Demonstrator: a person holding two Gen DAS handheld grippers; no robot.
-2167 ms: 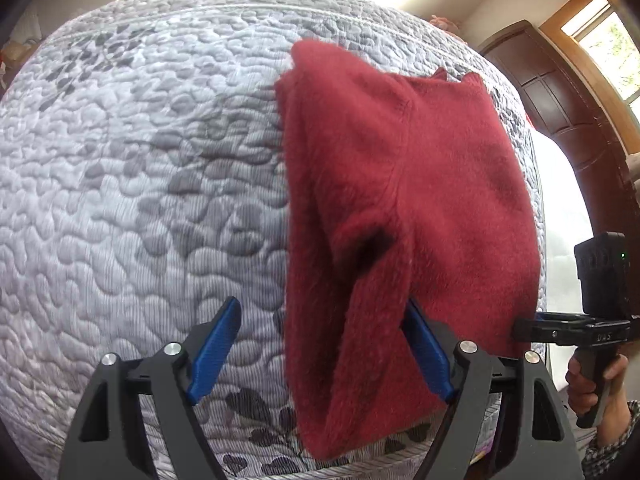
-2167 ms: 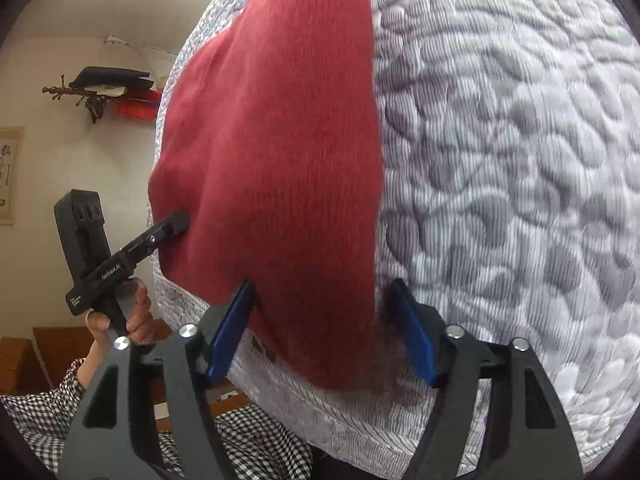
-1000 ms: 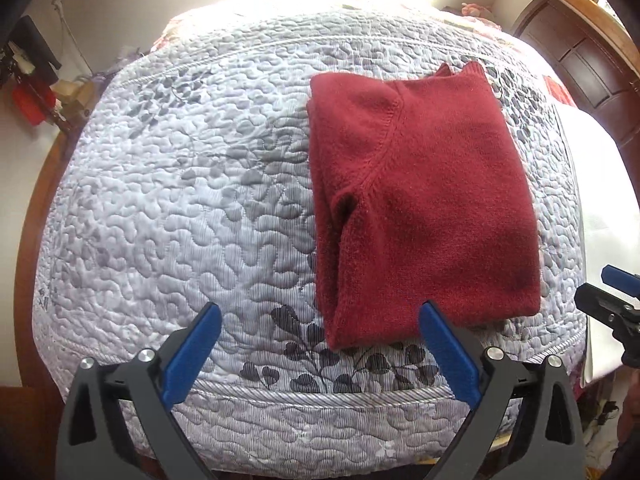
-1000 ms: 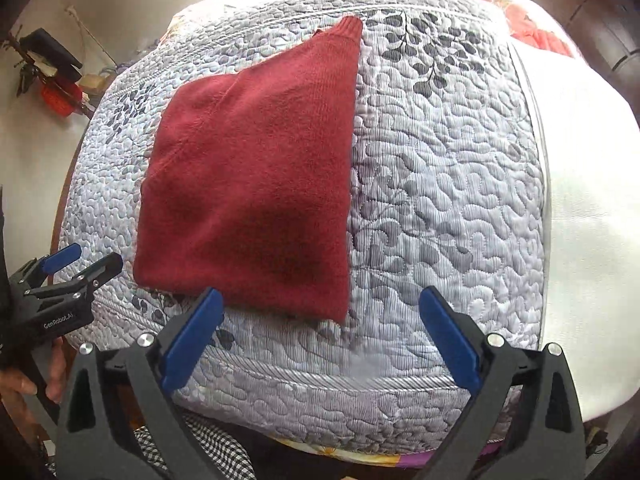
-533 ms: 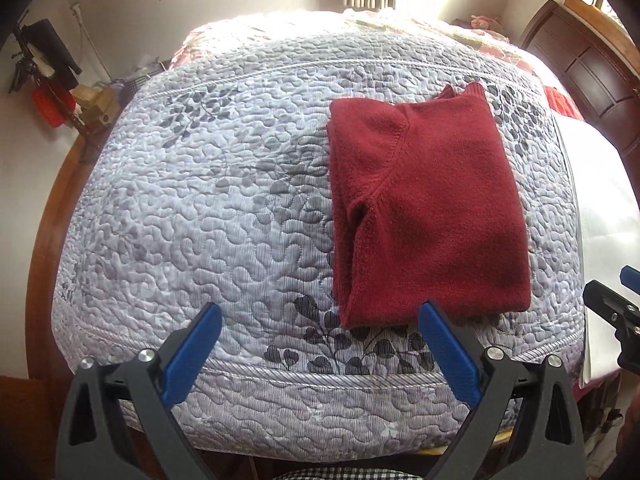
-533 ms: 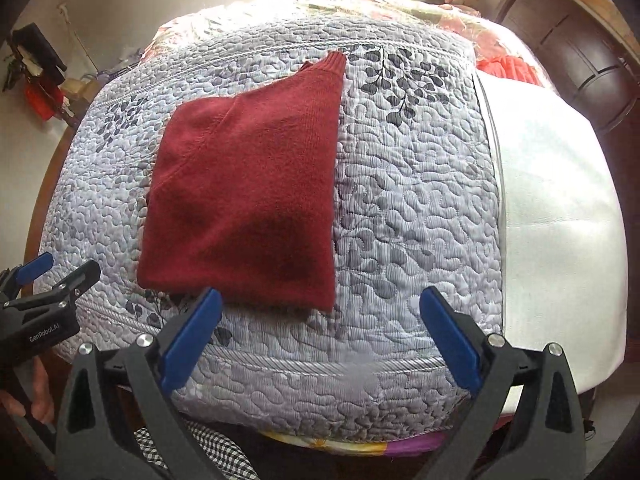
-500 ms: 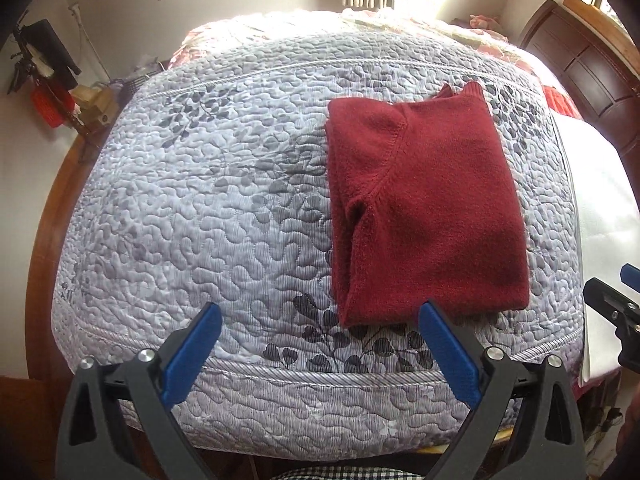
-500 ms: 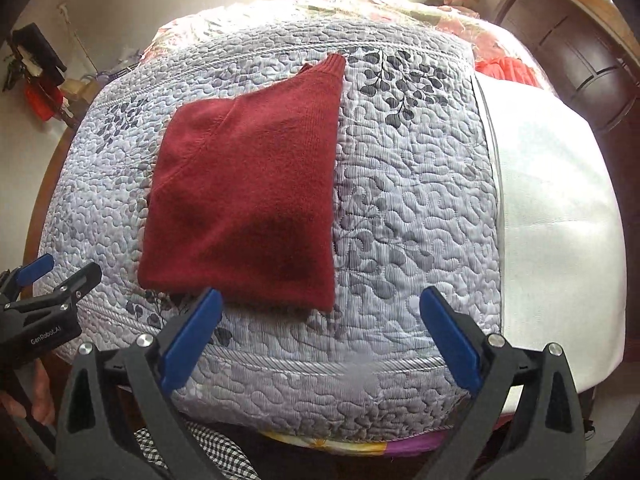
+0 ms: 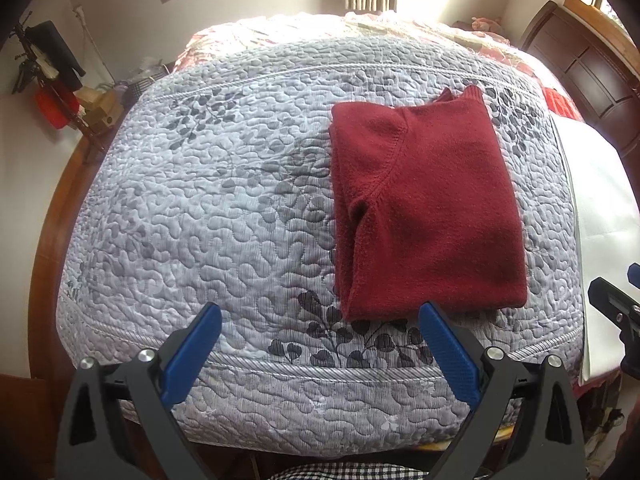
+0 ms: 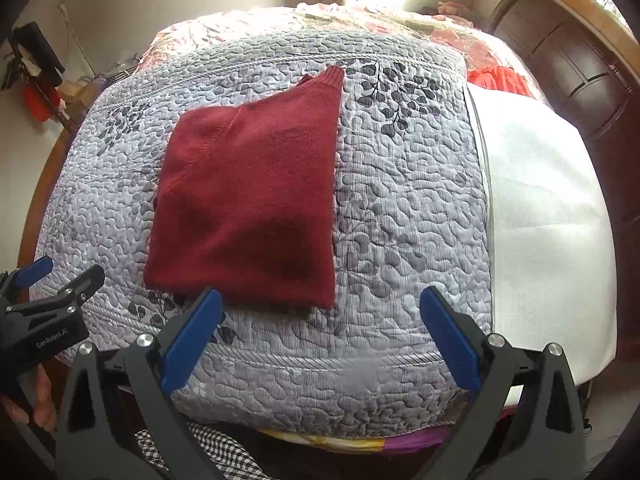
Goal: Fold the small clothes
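Both grippers pulled back off the bed since 2.2 s ago. Left gripper (image 9: 318,326) and right gripper (image 10: 320,312) are wide open, holding nothing. Folded red sweater (image 9: 424,216) lies flat on the grey quilt (image 9: 208,216), its near edge just ahead of the left fingertips. Bare quilt ahead of the right gripper's right finger (image 10: 448,336); white sheet (image 10: 548,216) beyond.
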